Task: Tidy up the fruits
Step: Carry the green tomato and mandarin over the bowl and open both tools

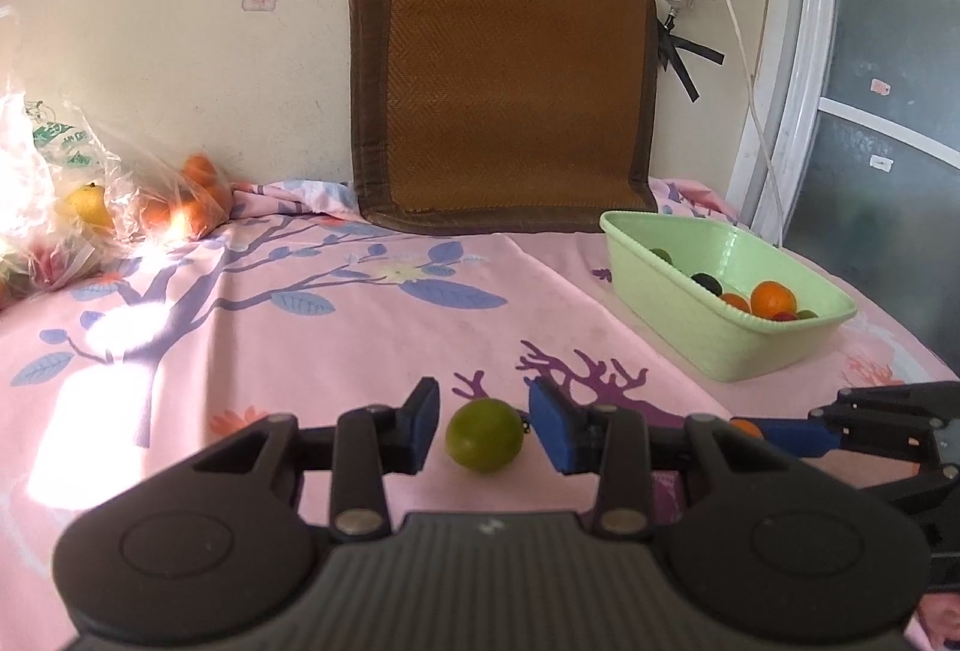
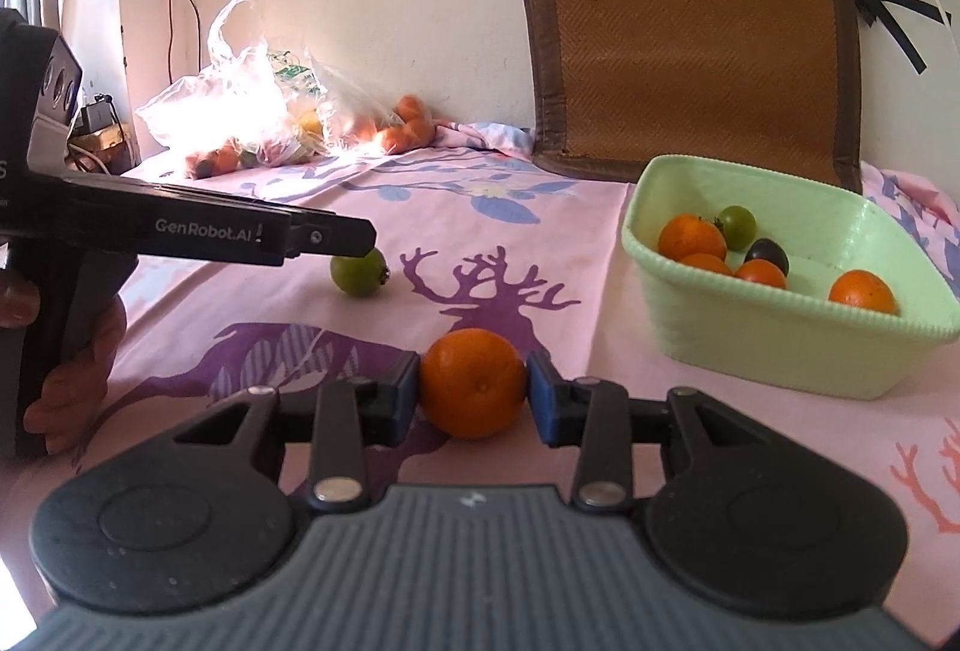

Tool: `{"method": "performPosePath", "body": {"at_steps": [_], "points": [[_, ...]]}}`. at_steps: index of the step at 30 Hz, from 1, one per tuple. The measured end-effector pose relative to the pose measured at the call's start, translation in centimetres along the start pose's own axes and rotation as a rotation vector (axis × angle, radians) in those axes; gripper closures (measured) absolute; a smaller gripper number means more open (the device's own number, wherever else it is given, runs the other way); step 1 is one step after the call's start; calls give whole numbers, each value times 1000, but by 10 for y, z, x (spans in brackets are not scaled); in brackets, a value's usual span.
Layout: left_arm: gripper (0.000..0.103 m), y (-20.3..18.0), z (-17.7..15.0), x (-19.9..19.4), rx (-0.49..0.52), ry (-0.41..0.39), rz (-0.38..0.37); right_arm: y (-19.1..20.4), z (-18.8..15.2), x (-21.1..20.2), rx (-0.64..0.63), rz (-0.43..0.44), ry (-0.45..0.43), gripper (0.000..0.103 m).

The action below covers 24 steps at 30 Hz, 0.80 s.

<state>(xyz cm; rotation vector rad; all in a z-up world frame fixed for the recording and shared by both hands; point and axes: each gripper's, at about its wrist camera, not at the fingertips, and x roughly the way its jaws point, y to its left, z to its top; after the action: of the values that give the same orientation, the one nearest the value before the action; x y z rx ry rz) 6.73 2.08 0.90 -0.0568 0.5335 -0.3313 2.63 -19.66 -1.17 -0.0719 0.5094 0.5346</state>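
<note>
Pick step, both hands at once. Far left against the wall: plastic bag (image 2: pixel 240 111) of more fruit, loose oranges (image 2: pixel 408 126) spilling beside it, untouched, well apart from both tools.

Left tongs (image 1: pixel 483 426): jaws apart, green fruit (image 1: pixel 485 435) sits on the pink bedsheet (image 1: pixel 300 351) between the blue pads (image 1: pixel 552 426) with a visible gap each side, so not gripped yet. In the right wrist view the same green fruit (image 2: pixel 358 274) is partly hidden behind the left tool's black arm. A hand (image 2: pixel 72 351) grips that tool's handle at the left edge.

Right tongs (image 2: pixel 471 387): orange (image 2: pixel 474 384) is between the pads and both pads look in contact with its sides, so I read it as clamped, though the squeeze looks light. The orange appears to rest on the sheet, not lifted.

Right: green basket (image 2: pixel 780 345) on the bed, near the right tongs, already holding several oranges, a green fruit and a dark one. Woven mat (image 2: pixel 690 33) leans on the wall behind it.

Next, as a judgement: left needs to close on the green fruit; it is round and may roll if only one pad meets it first. Right needs a firm hold, then lift and carry rightward over the basket rim and let go low, clear of the fruit already inside.
</note>
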Motion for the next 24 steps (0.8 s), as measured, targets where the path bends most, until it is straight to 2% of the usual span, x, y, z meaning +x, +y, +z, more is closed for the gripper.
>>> {"method": "performPosePath", "body": {"at_steps": [3, 6, 13, 16, 18, 20, 24], "points": [[68, 1, 0, 0, -5, 3, 3, -2, 0, 0, 6, 7, -1, 63], [53, 1, 0, -2, -6, -10, 11, -2, -1, -1, 5, 15, -3, 63], [53, -3, 1, 5, 24, 26, 15, 0, -1, -1, -10, 9, -2, 61], [53, -3, 1, 7, 22, 45, 41, 0, -2, 0, -8, 16, 4, 61], [56, -3, 0, 8, 17, 56, 53, 0, -2, 0, -11, 16, 3, 61], [72, -2, -2, 11, 8, 88, 34, 0, -2, 0, -10, 17, 6, 61], [73, -11, -3, 10, 55, 84, 49, 1, -2, 0, -13, 13, -1, 64]]}}
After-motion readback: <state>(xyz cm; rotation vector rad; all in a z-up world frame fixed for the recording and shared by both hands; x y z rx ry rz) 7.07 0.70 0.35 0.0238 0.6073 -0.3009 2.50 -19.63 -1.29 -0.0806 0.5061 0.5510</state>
